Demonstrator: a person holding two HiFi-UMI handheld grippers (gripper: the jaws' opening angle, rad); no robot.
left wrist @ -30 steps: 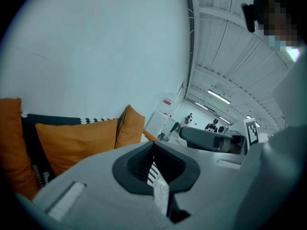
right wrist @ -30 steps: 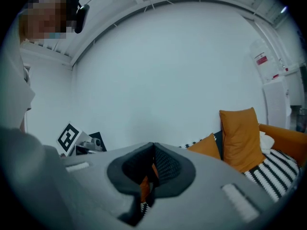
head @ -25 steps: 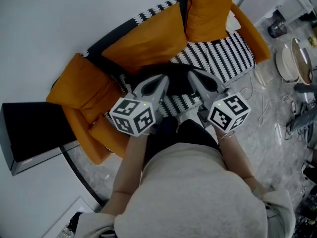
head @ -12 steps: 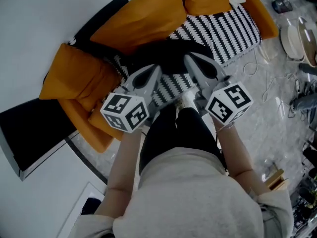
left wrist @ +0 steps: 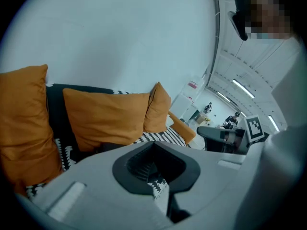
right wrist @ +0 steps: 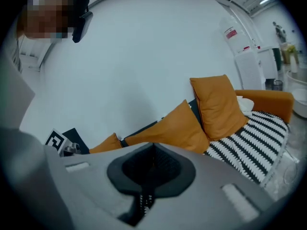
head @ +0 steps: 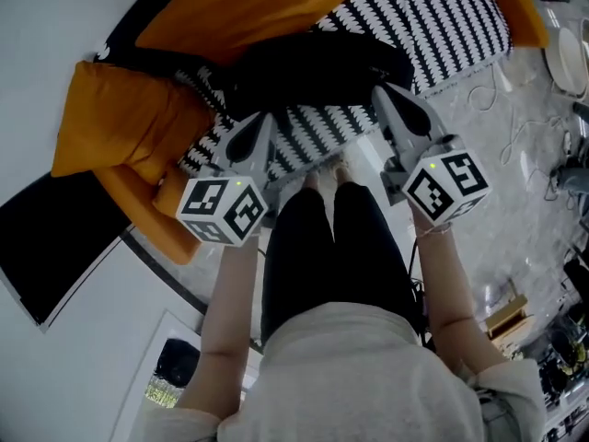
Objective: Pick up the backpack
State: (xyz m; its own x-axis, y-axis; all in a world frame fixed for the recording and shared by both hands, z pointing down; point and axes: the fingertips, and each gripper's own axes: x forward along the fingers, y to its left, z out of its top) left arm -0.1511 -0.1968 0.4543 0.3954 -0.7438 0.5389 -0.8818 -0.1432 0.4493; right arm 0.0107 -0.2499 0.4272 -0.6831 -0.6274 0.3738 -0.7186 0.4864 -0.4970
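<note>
The fingers of my left gripper and right gripper are pressed together, holding nothing. Both grippers have dropped since a second ago and now hang over the front edge of the sofa. The black backpack lies at 12 o'clock, just beyond both tips, untouched. I judge the fingers must open before any grasp. The backpack rests on the sofa's black-and-white seat, with orange cushions at 10 and 12 o'clock. Grey marbled floor with loose cables lies at 3 o'clock, and a white wall at 10.
</note>
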